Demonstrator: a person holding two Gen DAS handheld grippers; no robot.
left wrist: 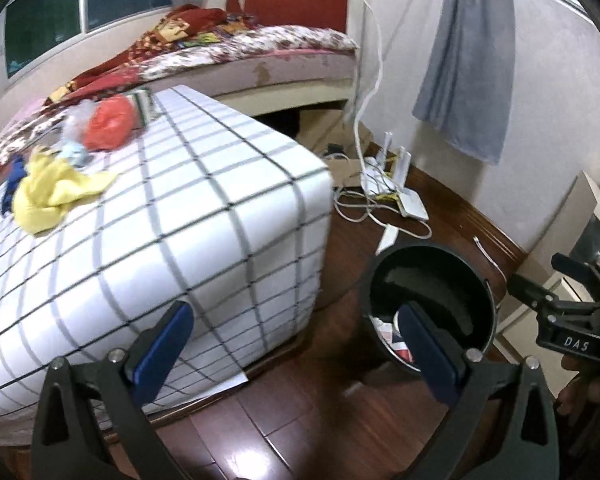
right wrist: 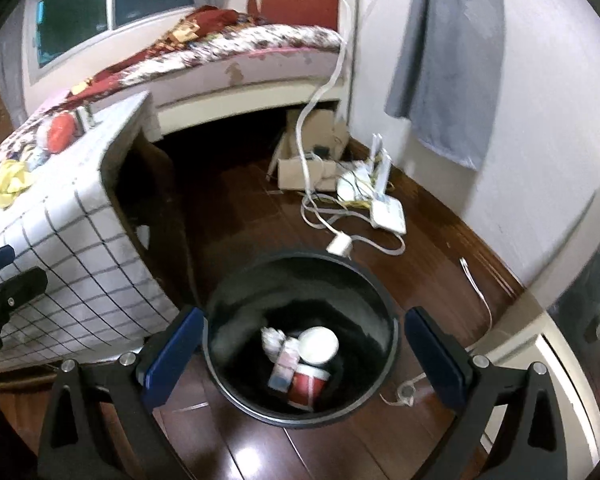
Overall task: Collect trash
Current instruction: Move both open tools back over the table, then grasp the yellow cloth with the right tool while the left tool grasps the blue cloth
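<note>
Bin below right hand-held gripper, both tools empty

Bin (right wrist: 300,344), black and round, stands on the dark wooden floor (right wrist: 260,456) directly under the right hand-held gripper (right wrist: 300,354); its rim sits between the blue fingertips (right wrist: 172,354). That tool is spread wide, holding nothing. Inside the bin: red-and-white paper cup (right wrist: 308,386), white lid (right wrist: 319,345), crumpled white paper (right wrist: 272,340), small carton (right wrist: 286,366).

Left hand-held gripper (left wrist: 296,348) is likewise spread wide and empty, over the corner of the bench (left wrist: 220,216), which is covered in a white checked cloth. Bin (left wrist: 428,304) lies ahead of its right finger. Farther ahead and to the left on the bench: yellow crumpled wrapper (left wrist: 52,192), orange plastic bag (left wrist: 110,122), pale crumpled scraps (left wrist: 74,136), motion-blurred. Router (right wrist: 384,208) and white cables (right wrist: 332,216) lie on the floor beyond the bin.
</note>
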